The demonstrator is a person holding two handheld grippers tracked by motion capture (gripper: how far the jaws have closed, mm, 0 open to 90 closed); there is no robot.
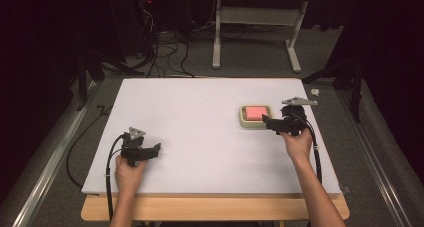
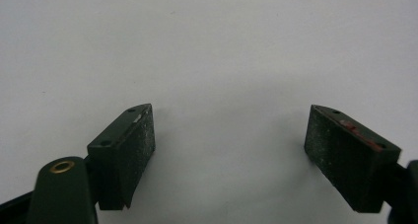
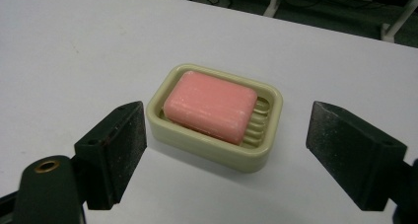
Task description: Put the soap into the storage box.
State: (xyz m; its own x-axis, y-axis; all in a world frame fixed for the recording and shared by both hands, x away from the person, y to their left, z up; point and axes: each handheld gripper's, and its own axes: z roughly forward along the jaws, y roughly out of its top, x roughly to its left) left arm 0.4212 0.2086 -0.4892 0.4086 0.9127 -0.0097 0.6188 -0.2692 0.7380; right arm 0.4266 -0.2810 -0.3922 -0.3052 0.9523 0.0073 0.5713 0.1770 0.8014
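Note:
A pink bar of soap (image 3: 209, 105) lies in a pale green ribbed soap dish (image 3: 256, 157) on the white table top. From above, the soap (image 1: 255, 112) and dish (image 1: 243, 118) sit right of centre. My right gripper (image 1: 265, 121) is held just to the right of the dish, pointing at it; in the right gripper view the right gripper (image 3: 226, 155) stands open, its jaws wide apart with the dish just beyond them, nothing gripped. My left gripper (image 1: 156, 149) rests at the front left, and the left gripper (image 2: 229, 150) is open over bare table.
The white board (image 1: 190, 137) lies on a wooden table whose front edge (image 1: 210, 207) shows below it. Cables (image 1: 165, 52) and a table frame (image 1: 255, 32) stand on the floor beyond the far edge. Metal rails run along both sides.

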